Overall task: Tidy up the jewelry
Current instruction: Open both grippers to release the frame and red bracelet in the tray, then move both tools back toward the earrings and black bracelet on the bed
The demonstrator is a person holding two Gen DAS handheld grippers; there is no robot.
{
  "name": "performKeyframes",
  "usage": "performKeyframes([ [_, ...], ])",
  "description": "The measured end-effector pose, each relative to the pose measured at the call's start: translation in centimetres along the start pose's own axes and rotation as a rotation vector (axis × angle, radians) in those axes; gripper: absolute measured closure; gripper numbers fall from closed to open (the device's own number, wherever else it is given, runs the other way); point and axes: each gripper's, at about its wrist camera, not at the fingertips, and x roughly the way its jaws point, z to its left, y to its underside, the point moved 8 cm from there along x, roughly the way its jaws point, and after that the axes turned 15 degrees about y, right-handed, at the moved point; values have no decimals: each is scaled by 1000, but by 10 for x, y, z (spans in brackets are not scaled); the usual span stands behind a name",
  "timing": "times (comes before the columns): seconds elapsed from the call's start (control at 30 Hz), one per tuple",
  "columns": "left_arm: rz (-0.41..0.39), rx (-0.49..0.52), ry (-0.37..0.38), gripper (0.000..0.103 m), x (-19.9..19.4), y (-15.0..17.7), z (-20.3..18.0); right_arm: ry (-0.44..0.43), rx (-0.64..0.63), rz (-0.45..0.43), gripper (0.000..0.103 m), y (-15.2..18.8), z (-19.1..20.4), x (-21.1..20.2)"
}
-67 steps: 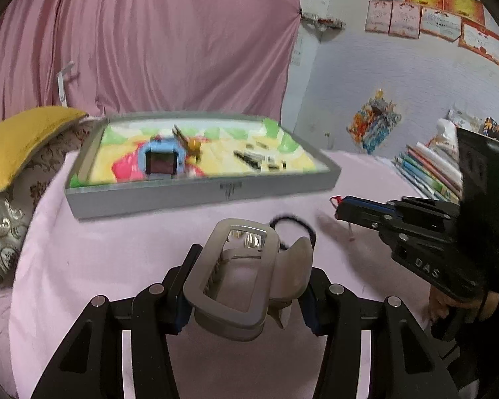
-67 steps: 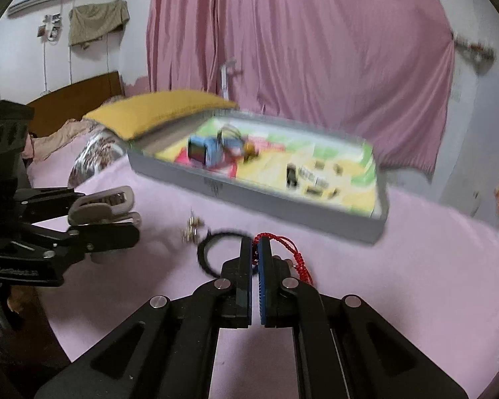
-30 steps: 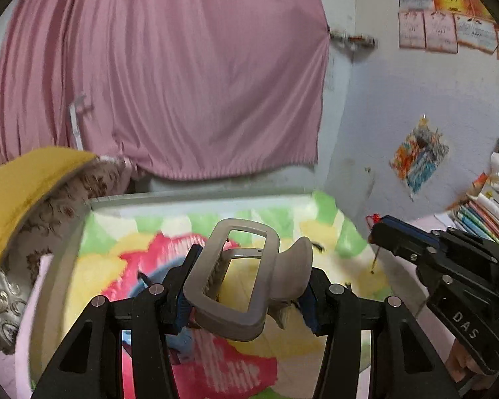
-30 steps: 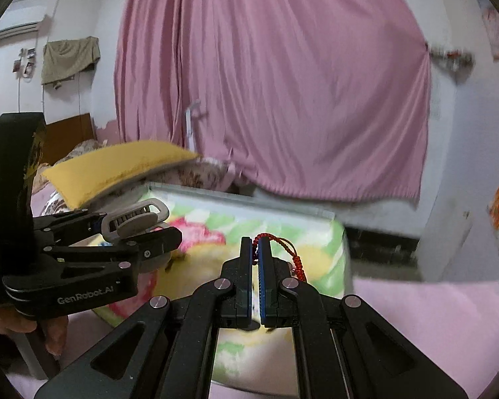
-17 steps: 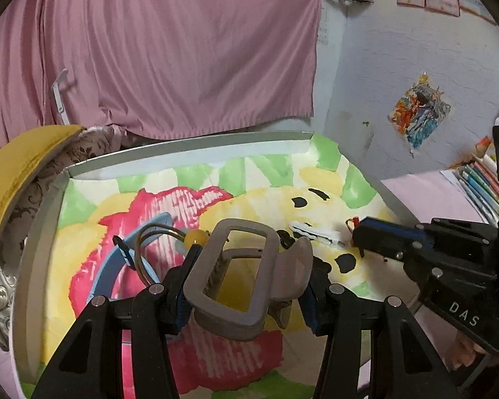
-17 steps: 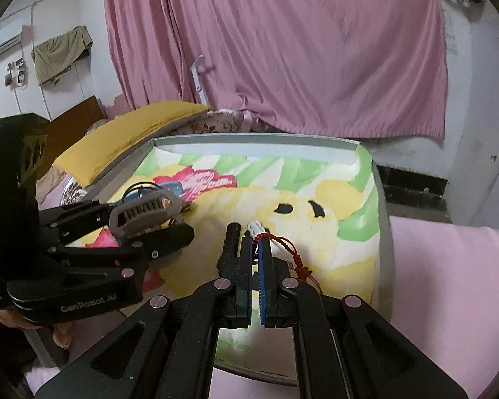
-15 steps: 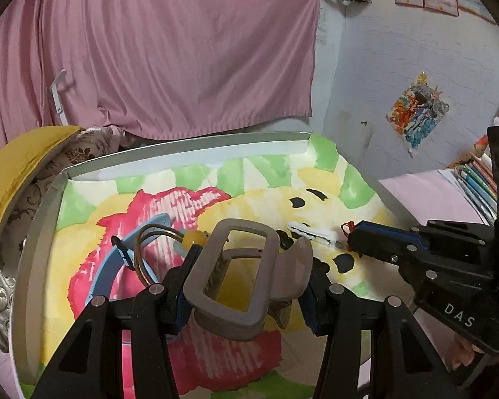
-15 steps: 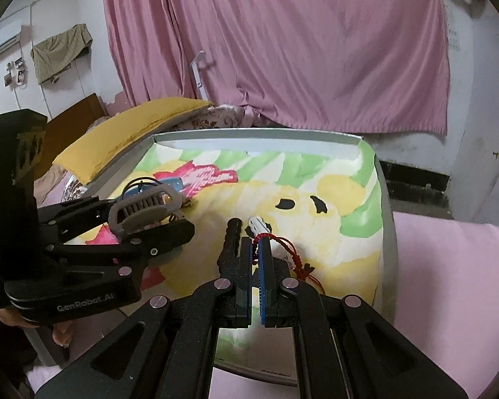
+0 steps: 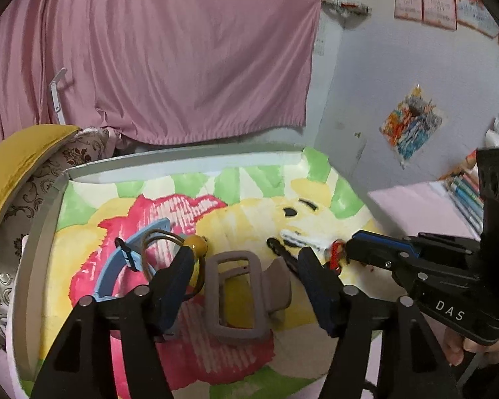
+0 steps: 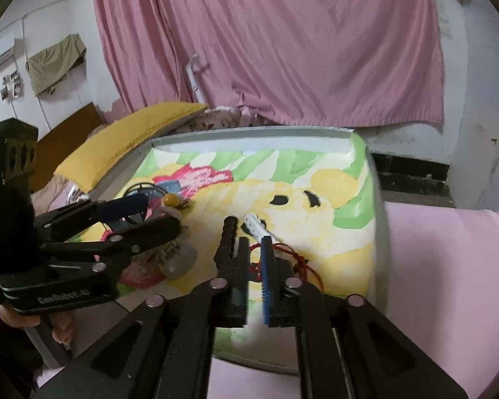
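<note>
I'm releasing both pieces into the tray [image 9: 43,232]: left gripper [image 9: 246,259], jaws just spreading, has dropped the hair claw [image 9: 239,296]; right gripper [image 10: 255,249], jaws just parting, loosens the red cord bracelet [image 10: 296,259]. Next I lift both clear toward six o'clock.

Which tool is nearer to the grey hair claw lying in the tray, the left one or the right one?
Left. The hair claw lies between the open fingers of the left tool. The right tool is off to its right, by the red string bracelet.

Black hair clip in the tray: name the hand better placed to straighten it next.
Probably right. The right gripper has just been opening, the red cord bracelet slack between its fingers, and the black hair clip lies beside its tip. The left gripper straddles the grey claw clip.
</note>
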Motion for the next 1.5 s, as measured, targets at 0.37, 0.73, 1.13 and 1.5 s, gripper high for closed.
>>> performKeyframes([
  [0.37, -243, -29, -43, 11, -66, -5, -2, -3, 81, -239, 39, -2, -5, -74],
  [0.73, -363, 43, -50, 1, -128, 27, -26, 38, 27, -397, 2, 18, 4, -142],
  [1.13, -179, 65, -21, 1, -131, 78, -30, 21, -158, -268, 2, 58, 17, -148],
  [1.5, 21, -48, 67, 5, -97, 108, -16, -10, -240, -30, 20, 82, 23, -104],
])
